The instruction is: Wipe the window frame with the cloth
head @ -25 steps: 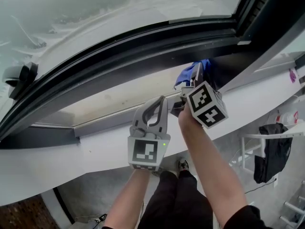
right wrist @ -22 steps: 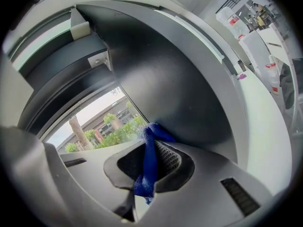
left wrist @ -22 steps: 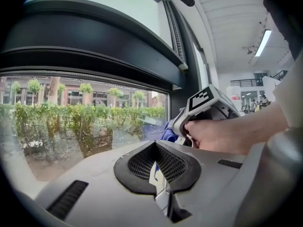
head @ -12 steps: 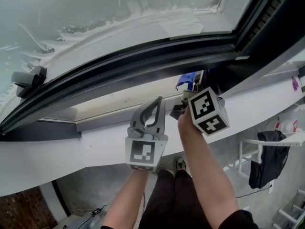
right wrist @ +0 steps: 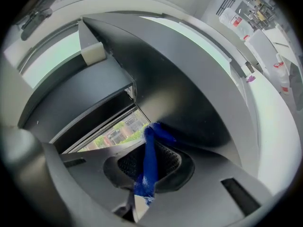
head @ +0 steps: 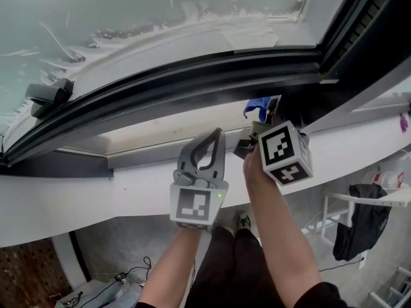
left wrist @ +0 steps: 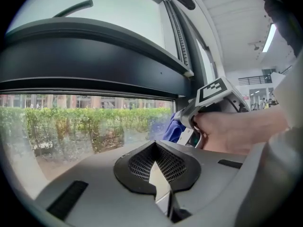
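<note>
From the head view, my right gripper is raised to the right end of the dark window frame, pinching the blue cloth, which pokes out past the jaw tips and lies right at the frame's lower edge, close to where it meets the upright at the right. The frame's long axis runs across me from lower left to upper right, so nearly all of its length lies to the left of the cloth. My left gripper hangs lower, just beside the right one over the white sill, with a gap between it and the frame. In the left gripper view, the jaws of my left gripper are pressed together with nothing between them. The cloth shows ahead and to the right, under the dark frame, with my right hand behind it. In the right gripper view, my right gripper is clamped on the cloth, a narrow blue strip running straight up between the jaws to a bunched end that meets the dark frame above it. I cannot tell how firmly it presses. I judge the right hand is the one to do the wiping, drawing the cloth leftward along the frame.
</note>
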Demonstrator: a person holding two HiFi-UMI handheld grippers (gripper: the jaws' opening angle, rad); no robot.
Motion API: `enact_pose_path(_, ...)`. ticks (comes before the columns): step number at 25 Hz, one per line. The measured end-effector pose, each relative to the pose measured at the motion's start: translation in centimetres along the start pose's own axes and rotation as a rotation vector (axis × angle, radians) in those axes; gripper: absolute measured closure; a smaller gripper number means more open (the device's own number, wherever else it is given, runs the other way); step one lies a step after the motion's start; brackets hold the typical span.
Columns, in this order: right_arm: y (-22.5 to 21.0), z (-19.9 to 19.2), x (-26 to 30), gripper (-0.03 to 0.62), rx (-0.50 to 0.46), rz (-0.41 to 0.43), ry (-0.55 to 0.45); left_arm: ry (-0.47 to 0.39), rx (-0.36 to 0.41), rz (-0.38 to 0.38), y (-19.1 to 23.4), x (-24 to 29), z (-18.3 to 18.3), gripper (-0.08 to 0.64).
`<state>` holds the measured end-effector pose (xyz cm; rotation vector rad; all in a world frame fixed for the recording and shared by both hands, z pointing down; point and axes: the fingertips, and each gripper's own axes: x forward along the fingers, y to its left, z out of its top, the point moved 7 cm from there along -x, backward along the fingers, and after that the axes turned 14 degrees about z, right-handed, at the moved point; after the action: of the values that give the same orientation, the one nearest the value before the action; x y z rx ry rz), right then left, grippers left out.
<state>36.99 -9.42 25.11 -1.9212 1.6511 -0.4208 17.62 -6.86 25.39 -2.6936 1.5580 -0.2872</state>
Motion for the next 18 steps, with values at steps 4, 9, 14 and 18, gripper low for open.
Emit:
enact_pose_path(4,0.5,0.9,0.1,0.563,-0.028,0.031,-0.017,0.004,-0.003,0.019,-0.1,-0.4,0.2,0.557)
enact_pose_path(9,1.3,1.7,0.2,0.563,-0.082,0.078,-0.025,-0.008,-0.011,0.053,0.1,-0.7,0.9,0.557)
enact_pose_path(14,2.1,2.3,0.2,0.563,-0.168,0.124,-0.019,-0.022,-0.022,0.074,-0.3,-1.1,1.7,0.557)
enact_pose_path(18,2.7,2.6,0.1,0.563,-0.234,0.15,-0.006,-0.026,-0.033,0.093,-0.7,-1.8,1.8,0.557)
